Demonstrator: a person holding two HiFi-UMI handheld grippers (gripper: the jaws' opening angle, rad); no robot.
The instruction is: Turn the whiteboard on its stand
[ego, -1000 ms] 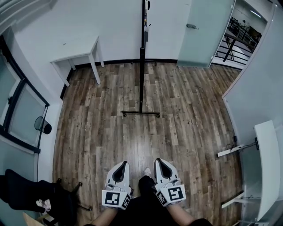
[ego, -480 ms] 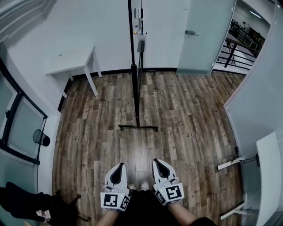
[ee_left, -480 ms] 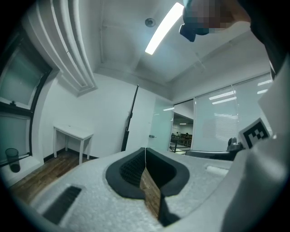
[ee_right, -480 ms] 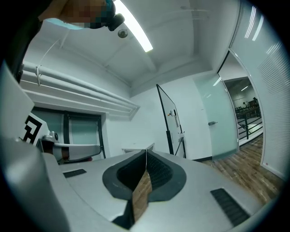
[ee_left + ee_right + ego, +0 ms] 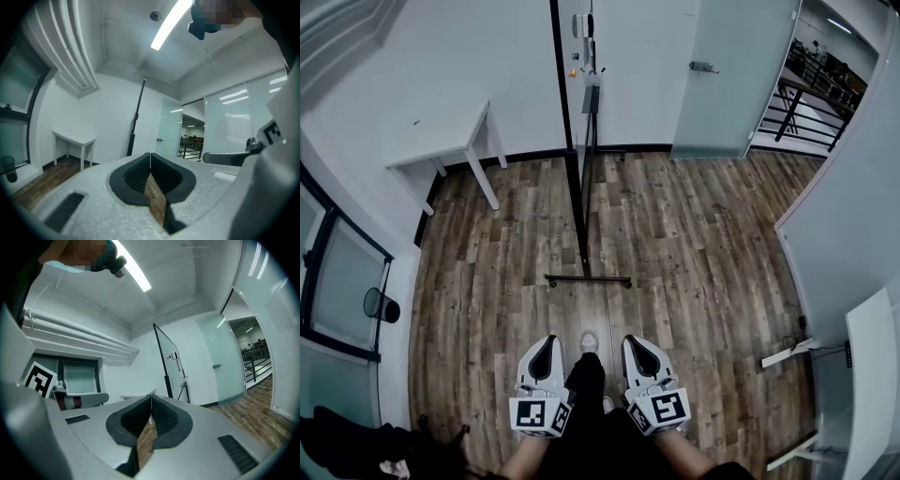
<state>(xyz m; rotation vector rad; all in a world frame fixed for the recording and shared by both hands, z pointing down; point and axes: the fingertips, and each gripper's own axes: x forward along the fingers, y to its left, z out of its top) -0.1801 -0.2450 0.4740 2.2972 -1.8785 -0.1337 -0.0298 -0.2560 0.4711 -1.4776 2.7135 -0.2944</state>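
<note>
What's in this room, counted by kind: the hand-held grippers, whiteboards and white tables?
Grippers: 2 (left gripper, right gripper)
Whiteboard on stand: 1
White tables: 2 (by the wall, at the right edge)
Total: 5

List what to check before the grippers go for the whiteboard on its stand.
1. Left gripper empty: ok, jaws together on nothing.
2. Right gripper empty: ok, jaws together on nothing.
3. Black-framed whiteboard within reach: not ok, bare wooden floor separates it from both grippers.
4. Black stand base flat on the floor: ok.
5. Turning room beside the white table: cannot tell.
</note>
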